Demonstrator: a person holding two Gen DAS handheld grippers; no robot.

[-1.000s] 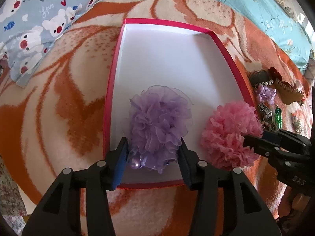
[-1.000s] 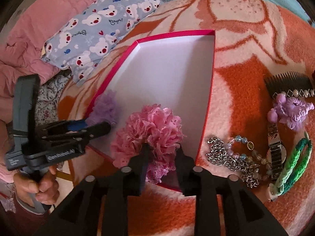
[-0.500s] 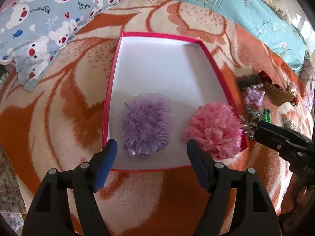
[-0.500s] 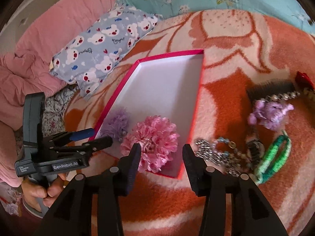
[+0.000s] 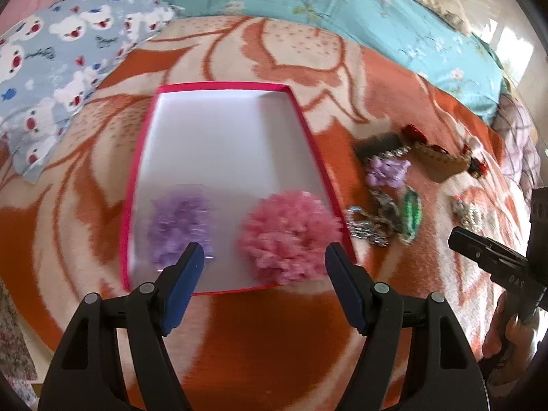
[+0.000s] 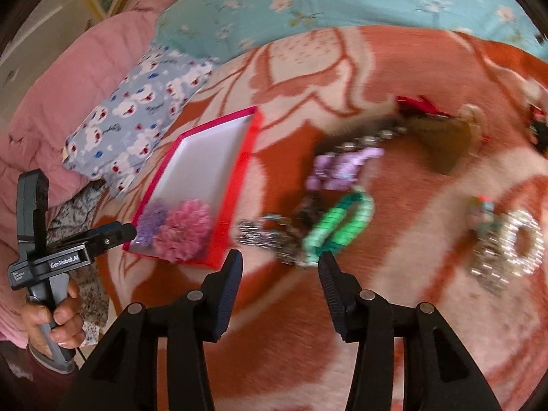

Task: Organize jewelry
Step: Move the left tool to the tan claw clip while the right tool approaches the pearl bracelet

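Purple puff [image 5: 181, 229] and pink puff [image 5: 291, 236] in red box [image 5: 310, 144]. Chains [image 6: 263, 236], green band [image 6: 337, 226], comb [image 5: 378, 144] left on bed. Left gripper [image 5: 263, 267], right gripper [image 6: 279, 270]: jaws open, holding nothing.

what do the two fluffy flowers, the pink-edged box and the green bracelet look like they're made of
Purple flower and pink flower: probably sheer gathered fabric, matte, judging by the frilly ruffled edges. Box: likely card, with thin stiff pink walls and a flat matte white floor. Green bracelet: possibly braided cord or beads; its surface looks segmented, but blur leaves it open.
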